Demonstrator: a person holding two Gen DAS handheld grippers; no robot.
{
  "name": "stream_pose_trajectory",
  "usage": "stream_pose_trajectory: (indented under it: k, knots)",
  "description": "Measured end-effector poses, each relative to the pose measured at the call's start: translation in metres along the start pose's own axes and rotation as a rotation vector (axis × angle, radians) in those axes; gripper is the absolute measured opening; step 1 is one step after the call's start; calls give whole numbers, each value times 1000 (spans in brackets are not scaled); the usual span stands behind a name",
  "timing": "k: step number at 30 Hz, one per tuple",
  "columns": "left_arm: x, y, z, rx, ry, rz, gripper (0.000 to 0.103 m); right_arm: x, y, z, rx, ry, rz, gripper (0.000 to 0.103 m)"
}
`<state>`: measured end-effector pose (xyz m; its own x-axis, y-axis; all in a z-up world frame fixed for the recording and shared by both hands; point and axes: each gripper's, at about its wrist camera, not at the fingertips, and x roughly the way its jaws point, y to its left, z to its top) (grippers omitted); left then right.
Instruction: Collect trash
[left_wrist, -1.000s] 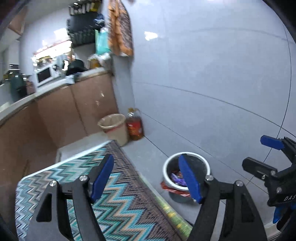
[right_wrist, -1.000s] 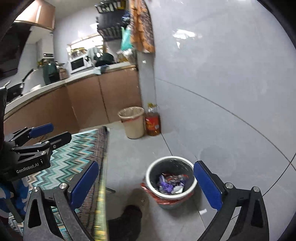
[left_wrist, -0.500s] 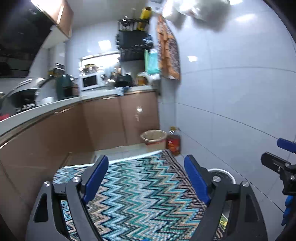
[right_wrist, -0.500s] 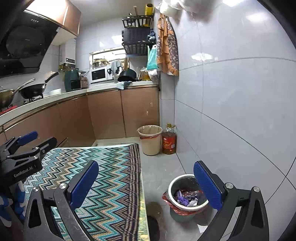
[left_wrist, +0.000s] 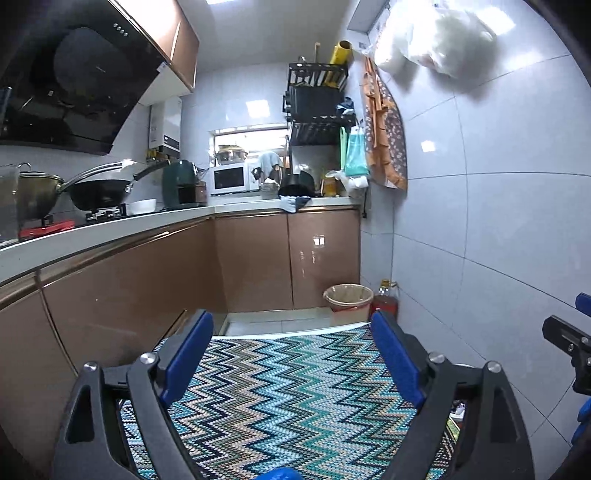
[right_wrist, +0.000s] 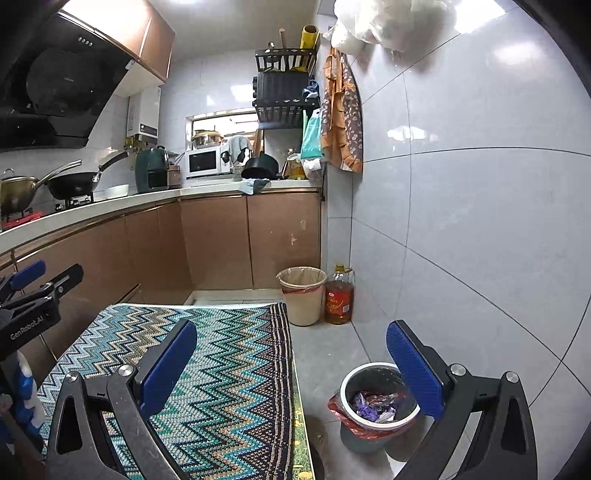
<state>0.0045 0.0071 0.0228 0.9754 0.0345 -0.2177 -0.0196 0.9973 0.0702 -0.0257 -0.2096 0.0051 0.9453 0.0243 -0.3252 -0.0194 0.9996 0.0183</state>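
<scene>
Right wrist view: right tool (right_wrist: 291, 363) and left tool (left_wrist: 291, 356) hovering wide, empty, above zigzag-cloth desk (right_wrist: 229, 354); wrappers sitting in floor bin (right_wrist: 373, 404). Scan desk for leftovers before descending.

Bare zigzag-cloth table (right_wrist: 229, 369), open floor strip (right_wrist: 325, 354) beside it, small bin (right_wrist: 373, 402) by tiled wall (right_wrist: 480, 258)

A black two-finger right gripper (right_wrist: 291, 363) with blue pads is held wide apart, nothing between its jaws. Under the left jaw a table covered by a zigzag-patterned woven cloth (right_wrist: 229, 369) is seen. Just beside the right jaw, lower down on the grey floor, a small round white-rimmed bin (right_wrist: 373, 406) with a red liner is filled with purple wrappers (right_wrist: 365, 404).
</scene>
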Motion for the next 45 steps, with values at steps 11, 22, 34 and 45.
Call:
stream_pose_trajectory:
  k: [11, 22, 34, 45]
  knots:
    - [1, 21, -1, -28, 2, 51, 87, -11, 7, 5, -10, -59, -56, 103]
    - [5, 42, -5, -73, 20, 118, 87, -13, -2, 3, 6, -72, -106, 103]
    - [7, 55, -9, -93, 42, 153, 87, -13, -9, 3, 19, -74, -129, 103]
    - [6, 46, -8, -76, 50, 108, 87, -14, -15, 3, 25, -72, -145, 103]
